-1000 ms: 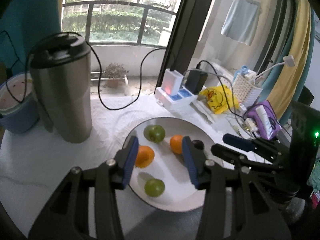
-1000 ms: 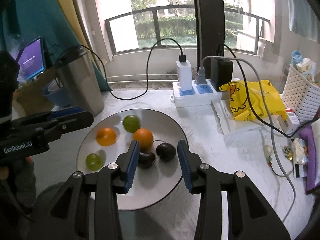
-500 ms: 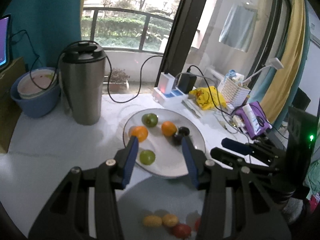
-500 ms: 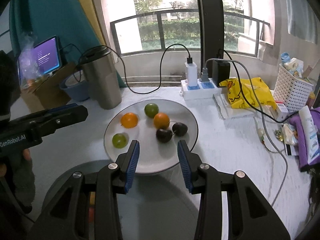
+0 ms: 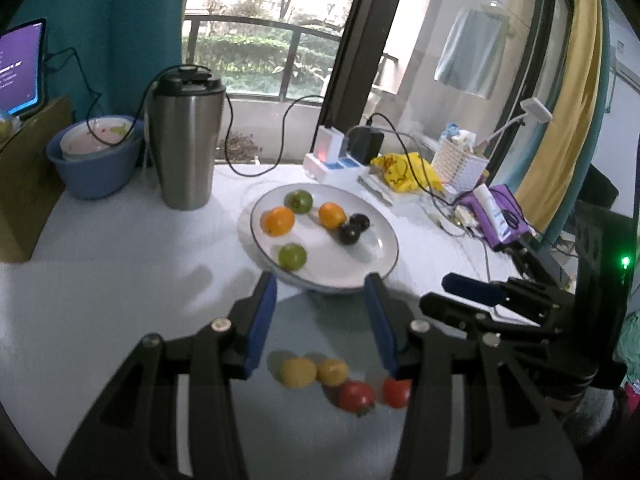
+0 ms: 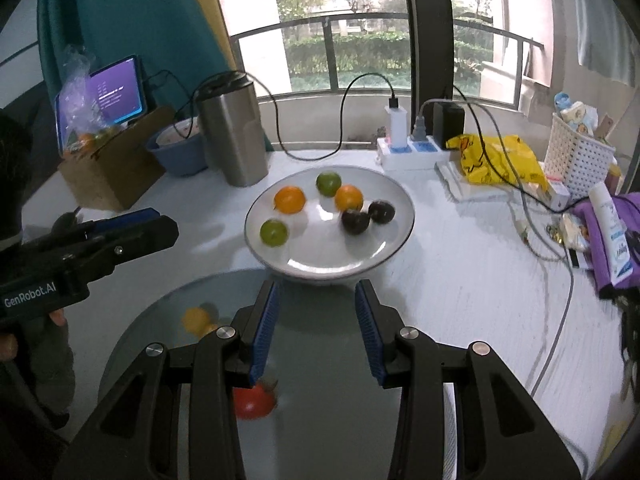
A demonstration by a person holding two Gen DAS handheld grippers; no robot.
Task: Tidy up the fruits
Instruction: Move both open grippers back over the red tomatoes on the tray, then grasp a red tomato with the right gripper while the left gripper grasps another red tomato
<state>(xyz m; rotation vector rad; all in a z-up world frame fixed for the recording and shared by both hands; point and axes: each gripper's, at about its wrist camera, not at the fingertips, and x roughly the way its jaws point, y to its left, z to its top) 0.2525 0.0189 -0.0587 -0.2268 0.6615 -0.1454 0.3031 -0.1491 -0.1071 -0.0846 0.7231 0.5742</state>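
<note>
A white plate (image 5: 376, 252) (image 6: 396, 236) holds two oranges (image 5: 278, 221) (image 6: 289, 199), two green fruits (image 5: 292, 256) (image 6: 274, 232) and two dark plums (image 5: 349, 233) (image 6: 355, 221). Nearer me a grey glass plate (image 5: 304, 432) (image 6: 320, 336) holds two yellow fruits (image 5: 298, 373) (image 6: 196, 319) and two red tomatoes (image 5: 356, 396) (image 6: 254, 400). My left gripper (image 5: 320, 322) is open and empty above the grey plate. My right gripper (image 6: 316, 328) is open and empty over the same plate.
A steel tumbler (image 5: 186, 140) (image 6: 234, 132) and a blue bowl (image 5: 96, 160) stand at the back left. A power strip (image 6: 412, 152), a yellow bag (image 6: 496, 160), a white basket (image 6: 576, 156) and cables lie at the back right. A cardboard box (image 6: 108, 168) stands left.
Both grippers have pulled back and up from the white plate. The grey plate with yellow and red fruits has come into view beneath them. Both stay open.
</note>
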